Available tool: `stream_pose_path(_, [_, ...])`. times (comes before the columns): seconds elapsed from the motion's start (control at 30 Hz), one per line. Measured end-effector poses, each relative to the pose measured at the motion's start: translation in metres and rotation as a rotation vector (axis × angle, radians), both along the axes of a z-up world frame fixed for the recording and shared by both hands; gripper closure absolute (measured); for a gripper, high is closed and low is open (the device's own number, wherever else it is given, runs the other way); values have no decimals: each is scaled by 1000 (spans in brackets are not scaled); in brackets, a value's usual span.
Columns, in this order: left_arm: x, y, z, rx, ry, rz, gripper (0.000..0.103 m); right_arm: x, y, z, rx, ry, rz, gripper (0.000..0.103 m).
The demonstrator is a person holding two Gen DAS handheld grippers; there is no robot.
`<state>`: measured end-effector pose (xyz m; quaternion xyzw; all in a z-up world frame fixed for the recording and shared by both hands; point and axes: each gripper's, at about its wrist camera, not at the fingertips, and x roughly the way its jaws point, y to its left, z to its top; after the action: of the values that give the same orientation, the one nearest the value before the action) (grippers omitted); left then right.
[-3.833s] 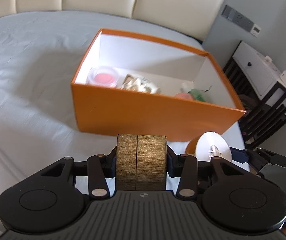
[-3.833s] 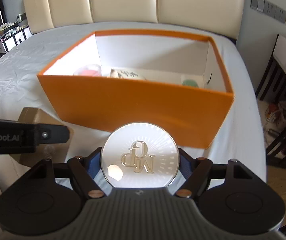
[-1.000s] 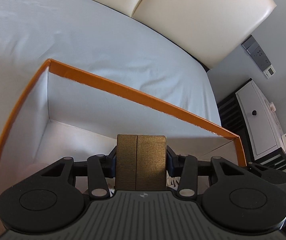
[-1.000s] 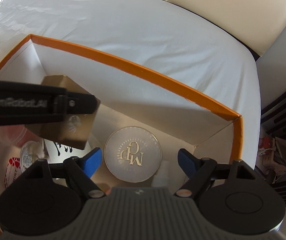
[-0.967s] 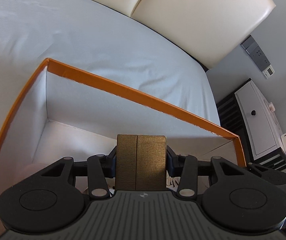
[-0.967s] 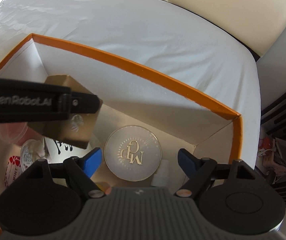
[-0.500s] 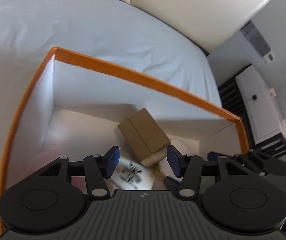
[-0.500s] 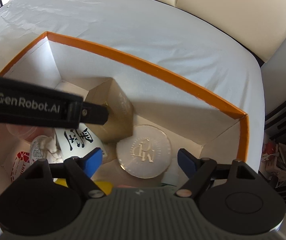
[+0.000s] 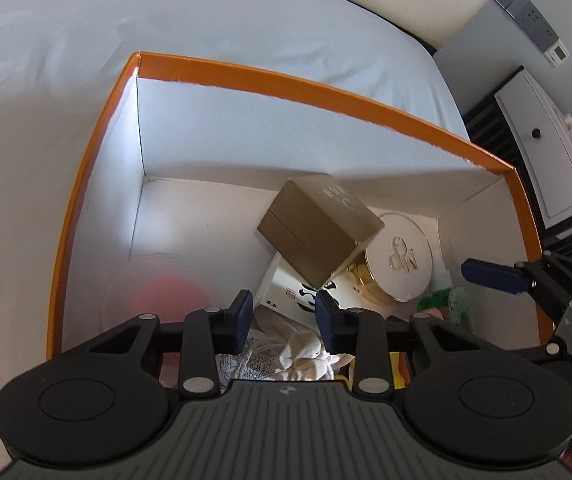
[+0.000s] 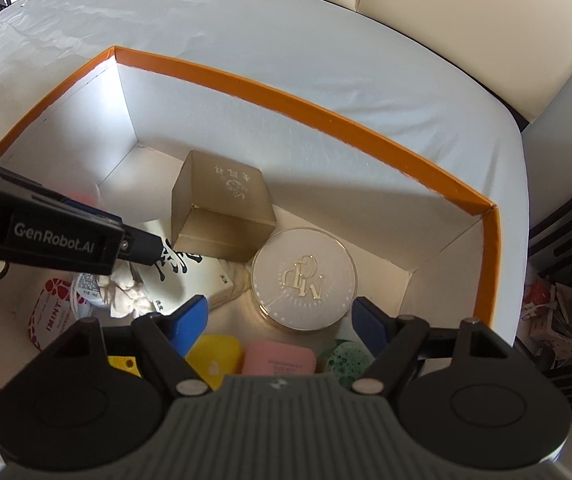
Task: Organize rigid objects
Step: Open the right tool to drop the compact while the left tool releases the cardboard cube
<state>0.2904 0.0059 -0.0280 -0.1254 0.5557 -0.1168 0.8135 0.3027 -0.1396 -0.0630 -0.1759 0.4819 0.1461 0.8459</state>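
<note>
Bed (image 10: pixel 246 32) carries orange box (image 10: pixel 286 96). Inside, gold box (image 10: pixel 222 212) rests tilted on white carton (image 10: pixel 190 276), touching round compact (image 10: pixel 303 278). Right tool (image 10: pixel 280 316) open, empty. Left tool (image 9: pixel 282 312) closing on nothing.

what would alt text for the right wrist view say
Looking down into an orange box on a white bed: a gold cube box rests beside a round silver compact among small items. The right gripper hovers open and empty above them; the left gripper reaches in from the left.
</note>
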Motion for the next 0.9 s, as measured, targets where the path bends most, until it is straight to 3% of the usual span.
stream_pose_path(0.1, [-2,-2,-1,-10,20,-31,73,0,0,-3,-2,7,-4,28])
stream_pose_path(0.37, [-11,-7,-3,-15,14,-134,73,-7,9,-9,-19,23,13,29])
stream_pose_path(0.47, [-9,-4,-11,-34,53,-131,73,-10,13,-13,-19,30,40,38])
stream_pose_path(0.57, [-11,1,-8,-59,44,-127,73,-9,14,-12,14,43,49,60])
stream_pose_path(0.67, [-15,6,-4,-81,36,-136,74,-9,17,-11,27,67,51,71])
stream_pose_path(0.83, [-24,14,6,-59,-2,-90,74,-10,19,-8,42,90,16,72])
stream_pose_path(0.9, [-31,13,16,-41,-67,-70,74,-13,19,-5,43,83,-5,72])
